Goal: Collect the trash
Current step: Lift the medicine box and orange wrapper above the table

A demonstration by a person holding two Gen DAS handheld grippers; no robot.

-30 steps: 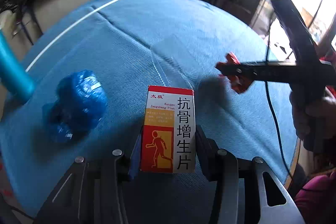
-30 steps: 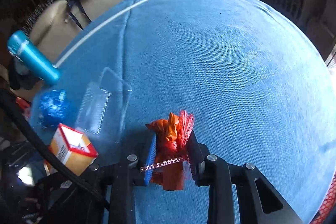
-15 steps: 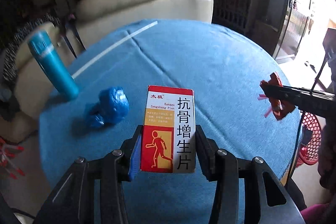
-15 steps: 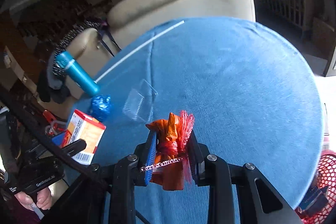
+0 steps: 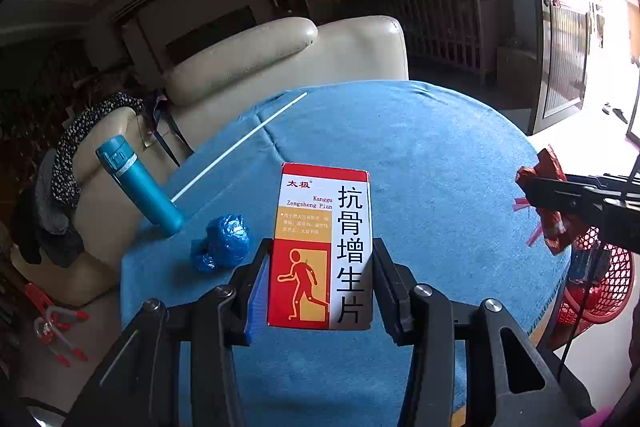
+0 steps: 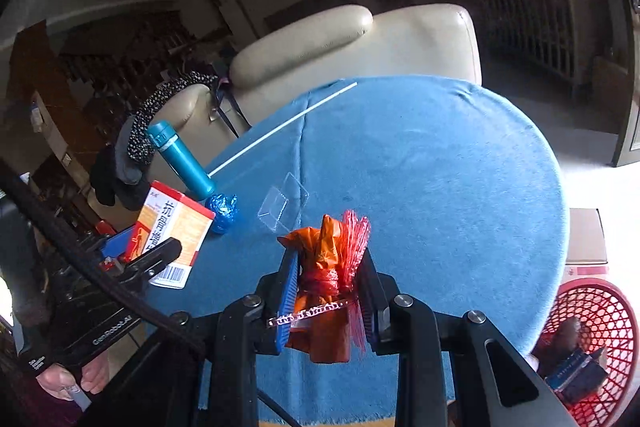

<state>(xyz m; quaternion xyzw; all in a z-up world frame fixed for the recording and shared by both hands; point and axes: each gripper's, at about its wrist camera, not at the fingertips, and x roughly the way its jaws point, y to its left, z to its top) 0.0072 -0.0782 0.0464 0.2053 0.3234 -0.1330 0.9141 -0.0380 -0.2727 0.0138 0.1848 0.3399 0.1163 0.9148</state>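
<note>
My left gripper (image 5: 320, 283) is shut on a red, white and orange medicine box (image 5: 322, 247) and holds it well above the blue round table (image 5: 420, 155). The box also shows in the right wrist view (image 6: 172, 231). My right gripper (image 6: 328, 287) is shut on an orange wrapper with red mesh (image 6: 328, 267), also raised above the table; it appears at the right of the left wrist view (image 5: 548, 203). A crumpled blue wrapper (image 5: 224, 243) and a clear plastic tray (image 6: 282, 205) lie on the table.
A red mesh basket (image 6: 600, 339) with some items inside stands on the floor right of the table. A teal bottle (image 5: 138, 185) stands at the table's left edge. A white rod (image 5: 240, 145) lies across the cloth. A cream sofa (image 5: 280, 59) is behind.
Both grippers have risen and pulled back from the table with their loads. The table now looks smaller and the red basket has come into view.
</note>
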